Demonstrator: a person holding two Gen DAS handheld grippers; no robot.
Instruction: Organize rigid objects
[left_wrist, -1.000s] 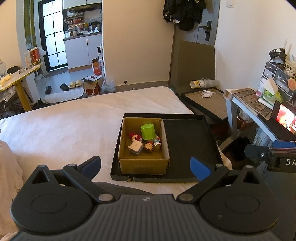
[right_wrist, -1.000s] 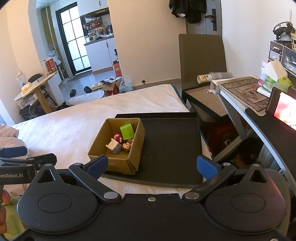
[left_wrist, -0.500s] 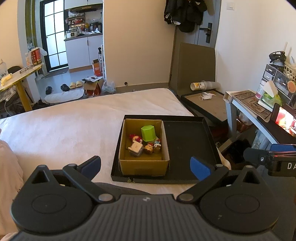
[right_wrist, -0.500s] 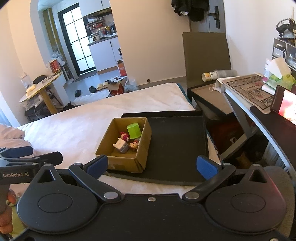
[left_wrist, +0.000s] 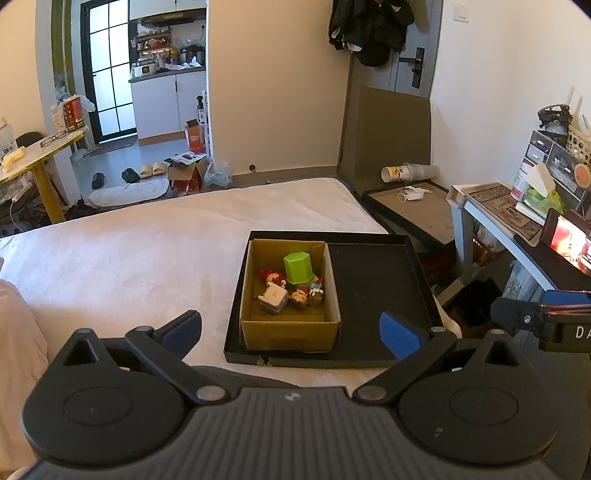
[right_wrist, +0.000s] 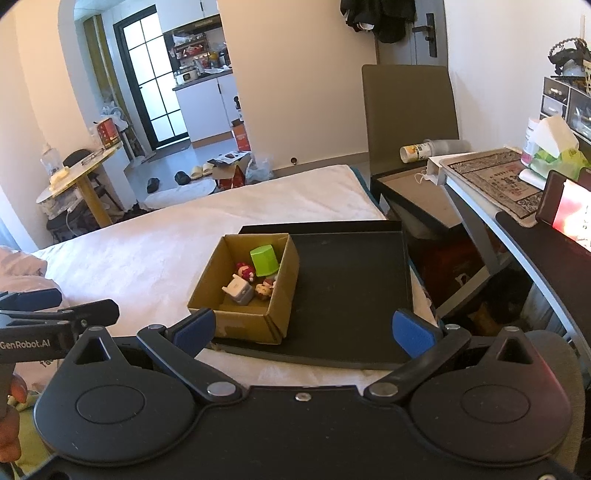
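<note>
A small cardboard box (left_wrist: 288, 332) (right_wrist: 242, 328) stands in the left half of a black tray (left_wrist: 373, 295) (right_wrist: 351, 288) on the white bed. Inside it lie a green cup (left_wrist: 300, 268) (right_wrist: 264, 260), a white-grey cube toy (left_wrist: 274, 300) (right_wrist: 240, 289) and small figurines (left_wrist: 306, 295) (right_wrist: 264, 289). My left gripper (left_wrist: 291, 332) is open, held back from the tray's near edge with nothing between its blue fingers. My right gripper (right_wrist: 303, 330) is open too, near the tray's front edge, and holds nothing. Each gripper shows at the edge of the other's view.
The white bed (left_wrist: 129, 258) spreads to the left. A desk (right_wrist: 491, 173) with a tissue pack stands right of the tray. An open flat box (left_wrist: 402, 206) with cups leans against the far wall. A yellow table (left_wrist: 33, 155) stands far left.
Both grippers have risen and tilted slightly, so the box and tray sit a little lower and farther in view. Nothing was picked up; both stay open.
</note>
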